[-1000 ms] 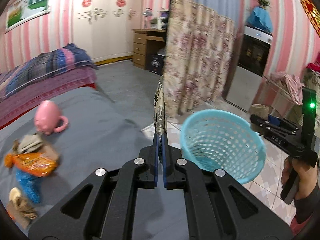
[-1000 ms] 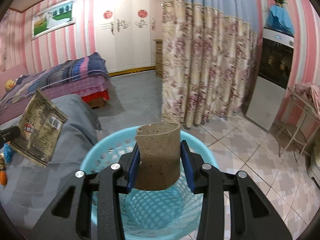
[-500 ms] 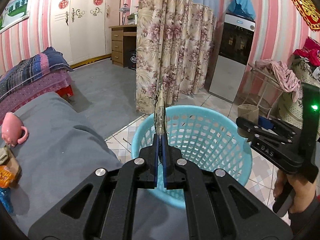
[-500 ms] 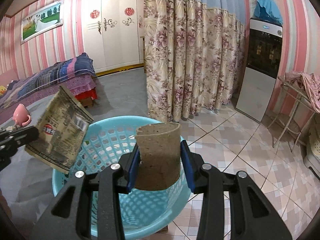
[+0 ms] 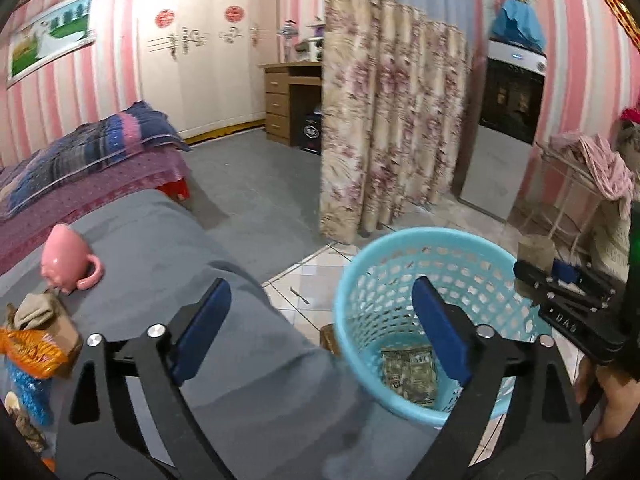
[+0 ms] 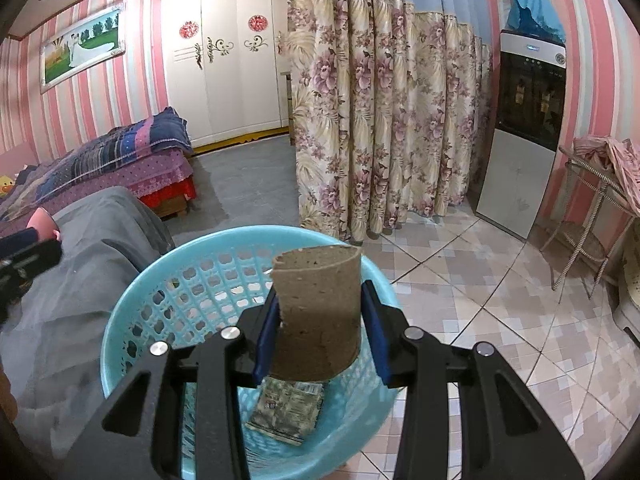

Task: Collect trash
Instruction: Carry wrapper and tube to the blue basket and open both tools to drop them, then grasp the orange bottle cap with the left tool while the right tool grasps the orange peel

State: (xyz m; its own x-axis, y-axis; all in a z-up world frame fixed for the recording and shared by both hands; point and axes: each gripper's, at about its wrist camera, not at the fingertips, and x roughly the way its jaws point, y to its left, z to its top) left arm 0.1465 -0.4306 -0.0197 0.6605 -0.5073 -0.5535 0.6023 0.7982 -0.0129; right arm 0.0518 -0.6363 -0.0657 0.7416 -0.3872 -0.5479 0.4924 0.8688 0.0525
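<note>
1. Left gripper (image 5: 320, 312) over the near rim of a light blue plastic basket (image 5: 384, 248); fingers spread wide, having just been opening, nothing between them.
2. Flat printed wrapper (image 5: 410, 370) lying on the basket floor, already dropped in; also visible under the other gripper in the right wrist view (image 6: 286, 410).
3. Right gripper (image 6: 320, 332) closed on a brown cardboard tube (image 6: 318, 312), blue pads pressing its two sides, tube upright and directly above the basket opening (image 6: 132, 304).
4. Tube likely very light and only moderately stiff: thin cardboard, ragged top edge, easily crushed by a hard squeeze. Grip across the middle of the wall looks sound; a plain opening of the fingers should let it fall.
5. Wrapper likely thin, limp and slick; best pinched at an edge.
6. More trash at the left edge of the left wrist view, on a grey-covered bed (image 5: 168, 256): an orange snack bag (image 5: 30, 354), a blue mesh-like item (image 5: 28, 390) beneath it, crumpled brownish bits, all cut off by the frame and hard to identify.
7. Pink mug (image 5: 66, 260) nearby on the bed, probably not trash.
8. Basket base partly hidden behind both grippers; any further contents not visible.
</note>
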